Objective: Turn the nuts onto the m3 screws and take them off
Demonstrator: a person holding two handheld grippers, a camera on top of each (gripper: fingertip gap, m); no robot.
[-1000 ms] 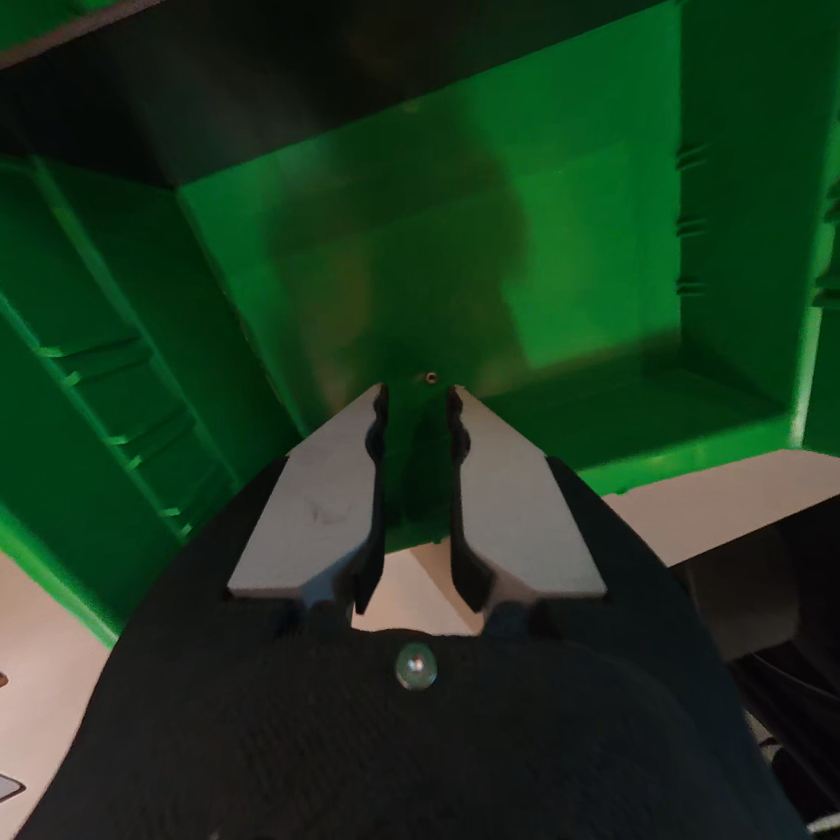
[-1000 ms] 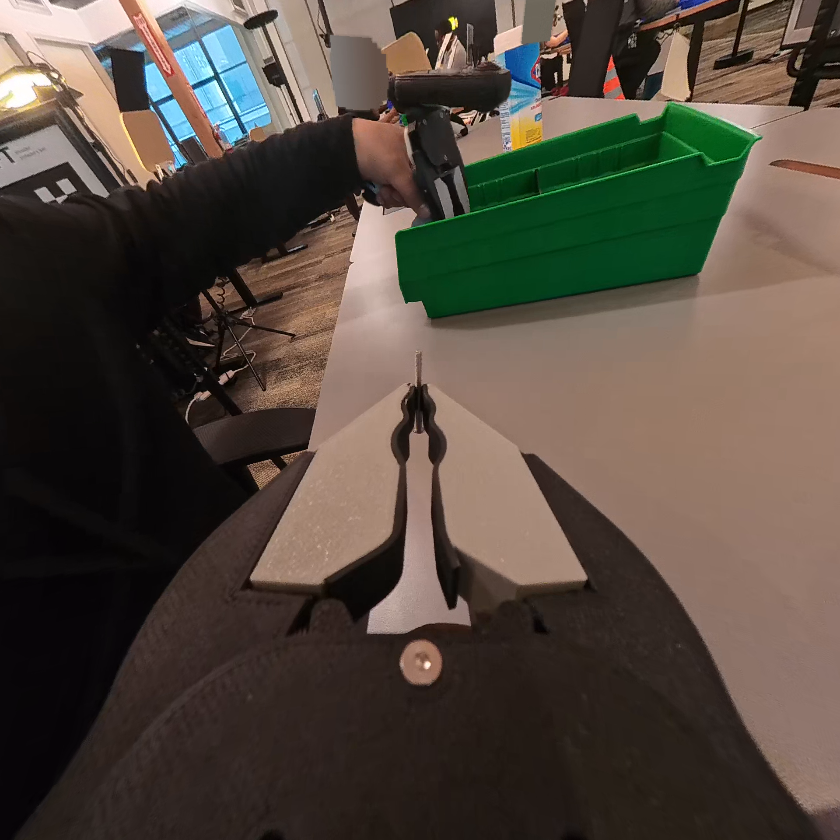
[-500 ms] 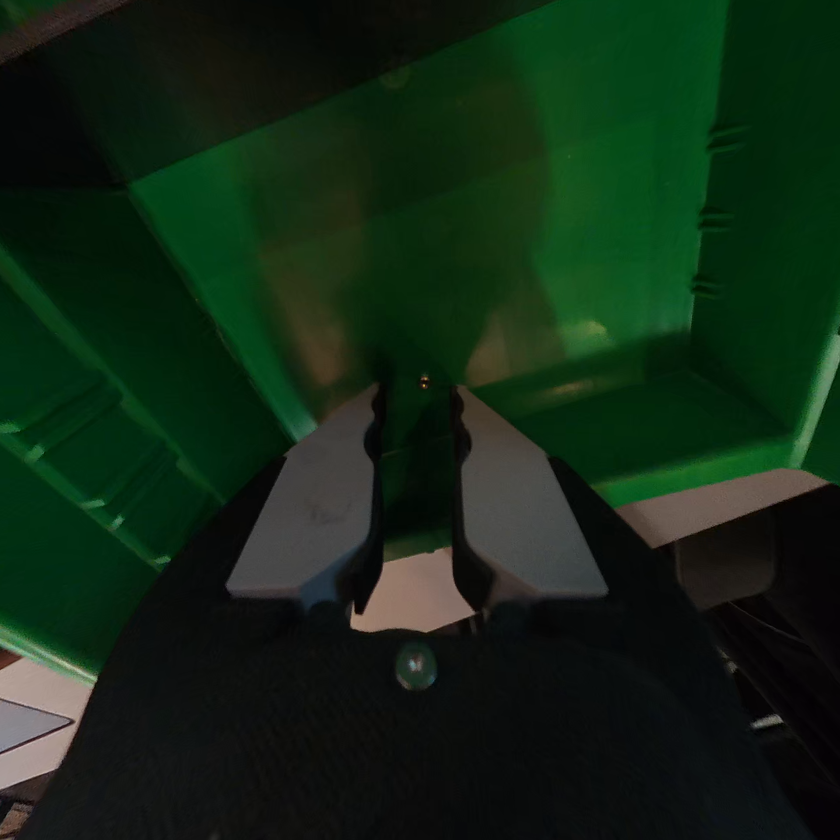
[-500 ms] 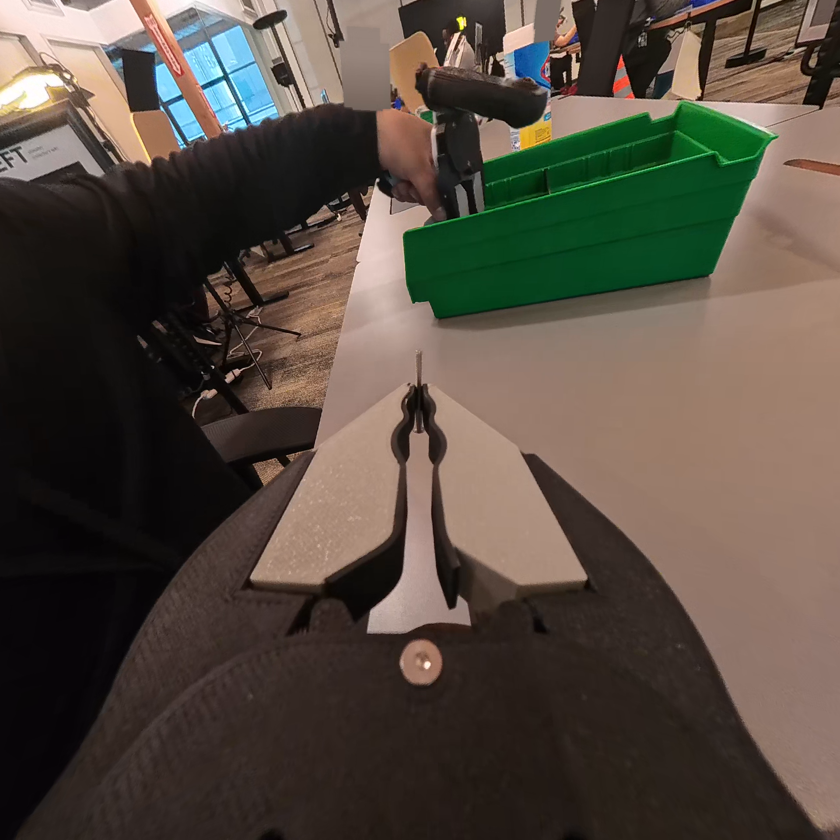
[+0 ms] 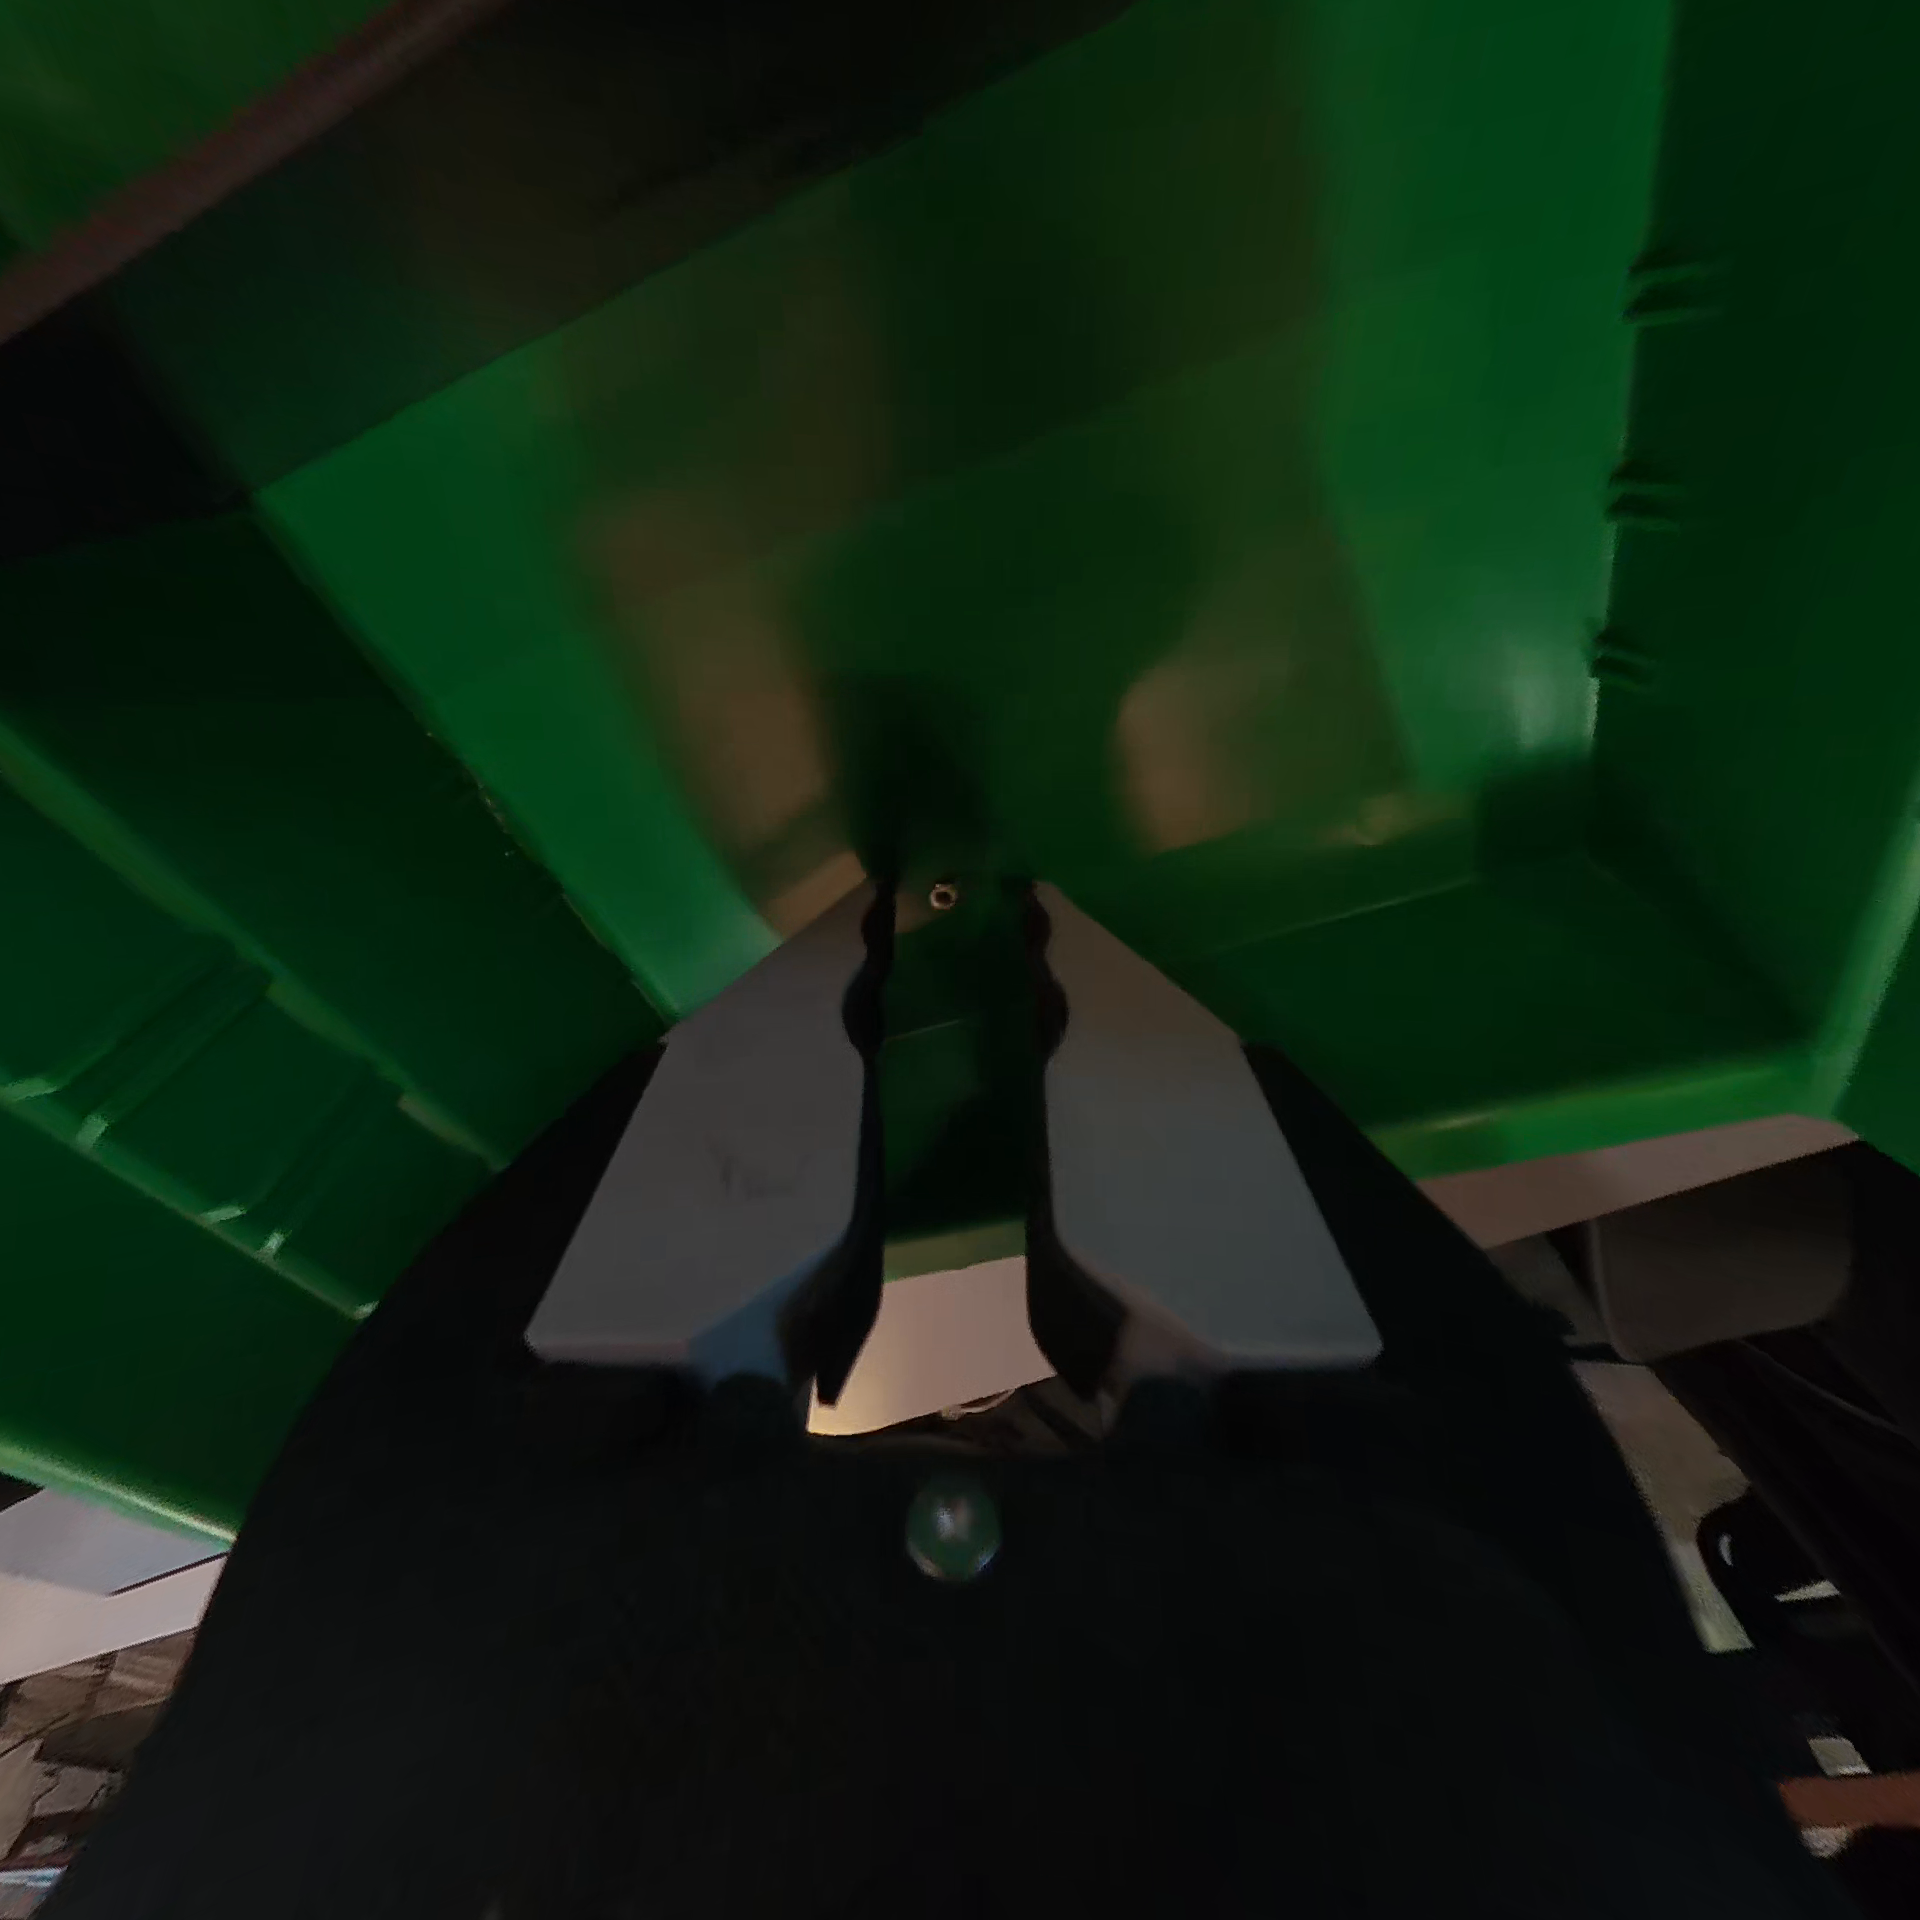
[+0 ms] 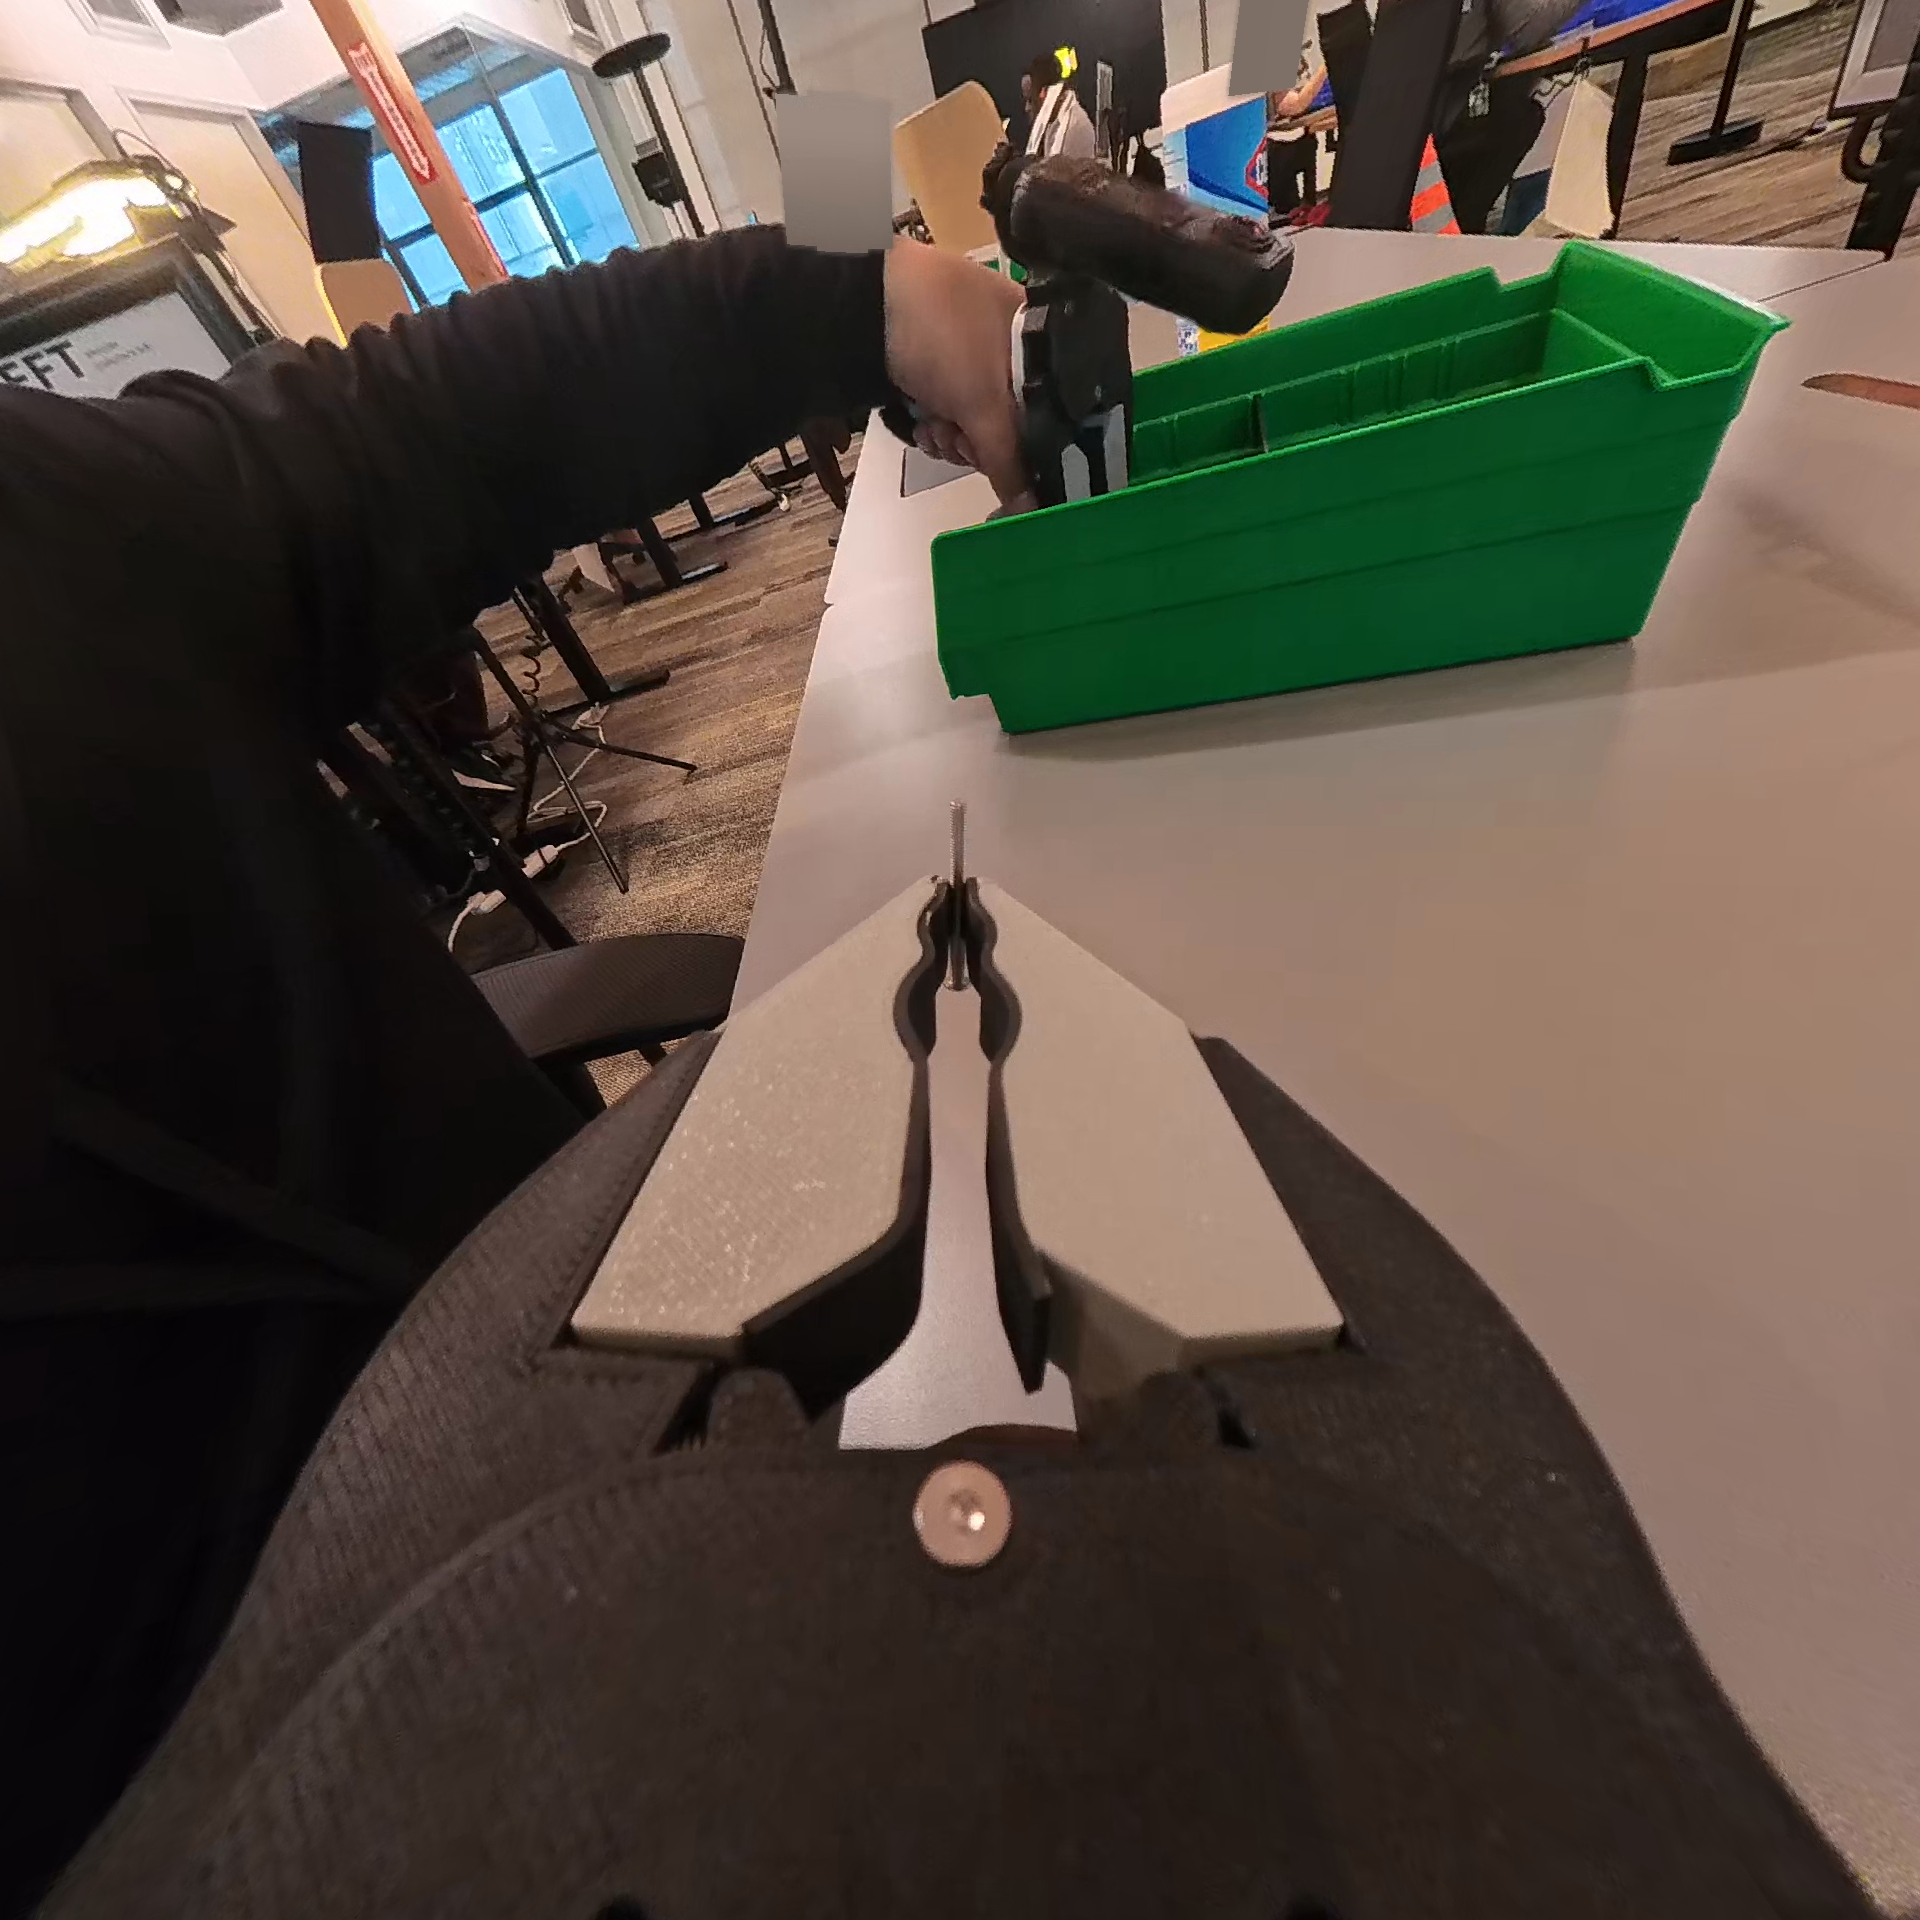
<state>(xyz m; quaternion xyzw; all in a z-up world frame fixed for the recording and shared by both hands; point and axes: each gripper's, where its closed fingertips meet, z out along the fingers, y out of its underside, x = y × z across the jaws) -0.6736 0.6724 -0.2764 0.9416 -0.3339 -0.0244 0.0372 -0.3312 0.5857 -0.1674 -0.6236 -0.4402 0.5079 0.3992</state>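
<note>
While right gripper (image 6: 954, 902) pinches screw (image 6: 955, 850), left gripper (image 5: 951, 896) parted around nut (image 5: 941, 895)

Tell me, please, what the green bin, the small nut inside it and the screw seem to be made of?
Green bin: moulded plastic, probably; glossy walls with ribs and soft reflections.
Nut: looks like metal, a tiny pale shiny ring; too small to be sure.
Screw: metal, apparently; thin, silver-grey, held upright in the right gripper.
</note>
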